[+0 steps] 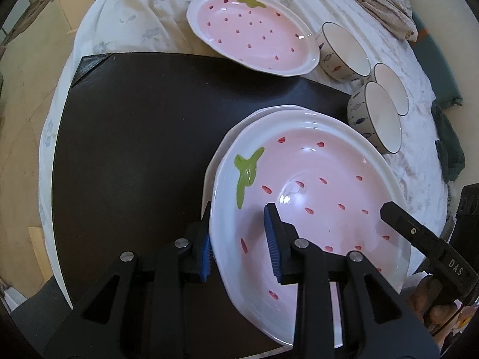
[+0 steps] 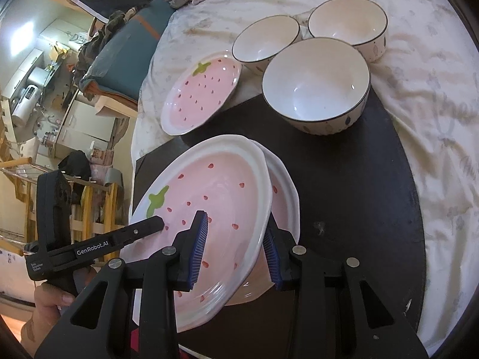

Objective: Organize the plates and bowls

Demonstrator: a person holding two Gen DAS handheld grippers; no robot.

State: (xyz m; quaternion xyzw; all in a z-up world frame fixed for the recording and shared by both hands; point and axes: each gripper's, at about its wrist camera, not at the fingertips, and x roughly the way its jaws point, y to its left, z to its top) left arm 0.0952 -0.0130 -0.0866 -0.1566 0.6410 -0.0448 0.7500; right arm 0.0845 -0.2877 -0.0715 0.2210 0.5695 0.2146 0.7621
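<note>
A pink strawberry plate (image 1: 314, 185) (image 2: 215, 197) hangs tilted between both grippers. My left gripper (image 1: 239, 239) is shut on its rim near the green leaf, and my right gripper (image 2: 235, 251) is shut on the opposite rim. A finger of the other gripper (image 1: 419, 233) (image 2: 143, 230) shows in each view. Just under the held plate lies a second matching plate (image 1: 227, 143) (image 2: 284, 191) on the black mat (image 1: 134, 149). A third strawberry plate (image 1: 251, 36) (image 2: 200, 92) rests on the pale cloth beyond the mat.
Three white bowls with dark rims stand behind the mat: one (image 2: 317, 89) (image 1: 380, 116) at the mat's far edge, two more (image 2: 263, 39) (image 2: 347, 21) on the cloth. Folded bedding and a teal cushion (image 2: 125, 59) lie farther back. A hand (image 2: 51, 302) grips the left tool.
</note>
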